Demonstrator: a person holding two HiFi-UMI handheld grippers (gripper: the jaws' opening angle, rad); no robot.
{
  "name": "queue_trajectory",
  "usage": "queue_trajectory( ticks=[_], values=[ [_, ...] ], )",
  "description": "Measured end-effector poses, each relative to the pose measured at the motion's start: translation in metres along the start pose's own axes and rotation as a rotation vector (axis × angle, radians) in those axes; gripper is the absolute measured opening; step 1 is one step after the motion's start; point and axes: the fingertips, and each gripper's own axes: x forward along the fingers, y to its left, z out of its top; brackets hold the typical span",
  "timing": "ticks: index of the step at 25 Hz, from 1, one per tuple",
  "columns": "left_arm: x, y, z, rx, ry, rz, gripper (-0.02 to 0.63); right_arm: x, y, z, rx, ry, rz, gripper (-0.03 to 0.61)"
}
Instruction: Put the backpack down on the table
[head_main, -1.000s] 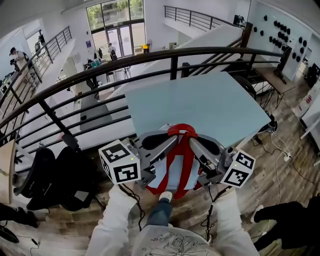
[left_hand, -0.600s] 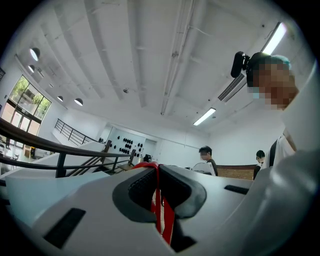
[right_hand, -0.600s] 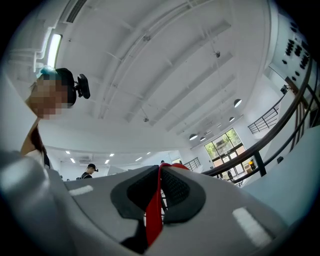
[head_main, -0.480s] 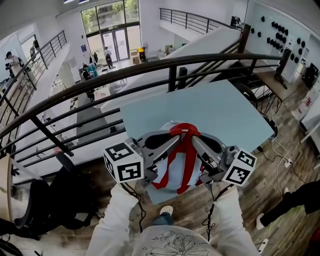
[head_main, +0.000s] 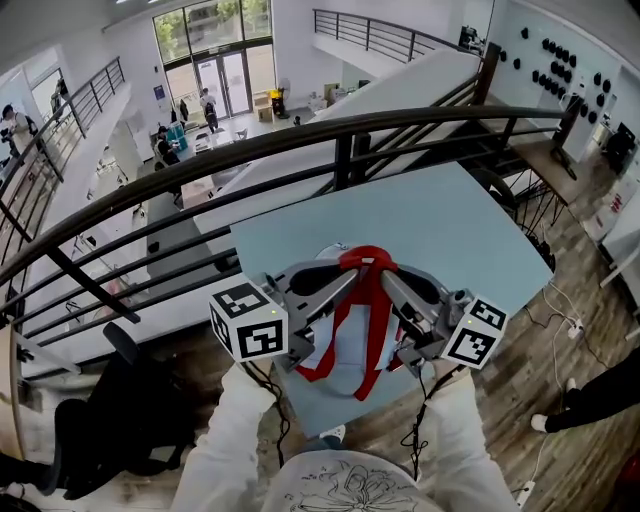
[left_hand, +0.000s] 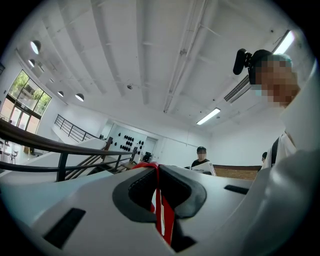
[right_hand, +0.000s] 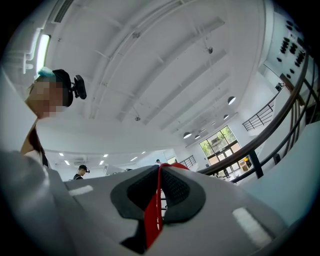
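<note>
Backpack (head_main: 345, 340) has advanced over the worktop (head_main: 440, 225) edge, left tongs (head_main: 348, 270) and right tongs (head_main: 387, 276) gripping its strap (head_main: 366, 258), not yet lowered.

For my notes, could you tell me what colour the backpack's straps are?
The straps are red; head view.

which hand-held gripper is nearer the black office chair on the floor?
Left. The left hand-held gripper, shut on the red backpack strap, is on the black office chair's side; the right hand-held gripper, shut on the same strap, sits on the far side.
</note>
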Motion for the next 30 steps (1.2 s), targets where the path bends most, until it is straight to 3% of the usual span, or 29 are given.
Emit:
queue_trajectory(
  ticks=[14, 20, 24, 30],
  values=[
    [0.048, 0.100, -0.012, -0.020, 0.070, 0.033, 0.018, 0.036, -0.106, -0.004, -0.016, 0.059, -0.065, 0.025],
    [0.034, 0.134, -0.037, -0.082, 0.082, 0.050, 0.018, 0.052, -0.128, -0.039, 0.001, 0.096, -0.074, 0.025],
    [0.044, 0.146, -0.053, -0.108, 0.109, 0.068, 0.018, 0.047, -0.149, -0.049, 0.033, 0.123, -0.088, 0.026],
    [0.050, 0.150, -0.052, -0.149, 0.083, 0.063, 0.018, 0.041, -0.154, -0.045, 0.076, 0.106, -0.063, 0.026]
  ],
)
